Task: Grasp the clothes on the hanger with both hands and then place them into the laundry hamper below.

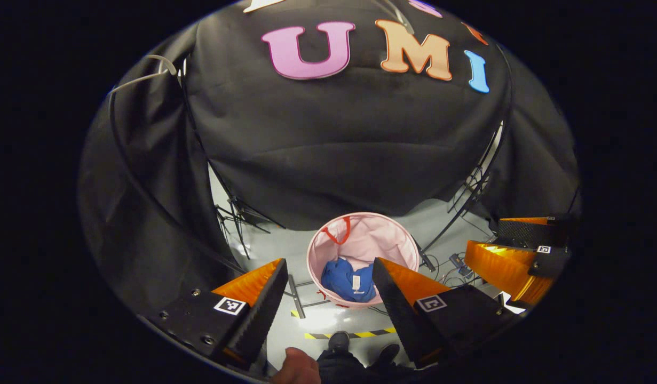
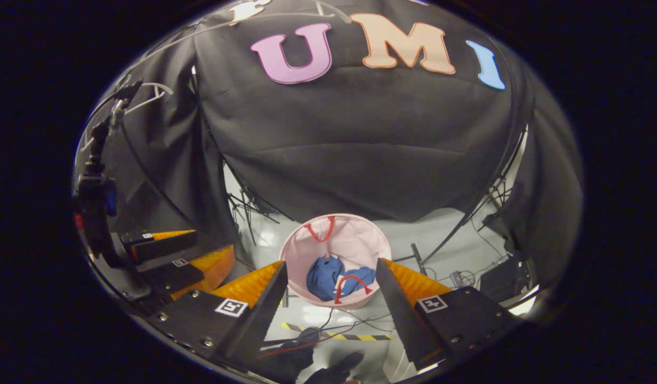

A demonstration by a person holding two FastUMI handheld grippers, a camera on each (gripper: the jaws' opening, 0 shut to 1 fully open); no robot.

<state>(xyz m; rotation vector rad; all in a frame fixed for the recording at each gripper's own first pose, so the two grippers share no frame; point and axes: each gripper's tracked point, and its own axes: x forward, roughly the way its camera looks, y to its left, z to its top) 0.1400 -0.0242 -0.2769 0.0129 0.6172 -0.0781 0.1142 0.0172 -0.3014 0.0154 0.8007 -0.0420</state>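
Since the crumpled blue cotton garment (image 1: 347,281) lies bunched at the bottom of the round pale-pink fabric laundry hamper (image 1: 397,240) with red loop handles, the placing looks done, and the step in hand reads as a clean retreat. From the right gripper view the same blue garment (image 2: 328,280) sits low inside the hamper (image 2: 371,240), partly under one red handle, with nothing draped over the rim. Both tools hang above it with nothing between their fingers: the left gripper (image 1: 328,282) has its jaws wide apart, framing the hamper, and the right gripper (image 2: 331,282) is spread just as wide. Off to one side in the left gripper view, the right gripper also shows, near the grey floor's (image 1: 440,224) cables. To finish well, I would keep both pairs of fingers apart and lift straight up, so that no fold catches and comes back out. Swinging sideways risks the black stand legs (image 1: 243,218) near the hamper. The yellow-and-black striped tape (image 1: 355,335) and the person's dark shoes (image 1: 339,341) lie just below, so footing needs care
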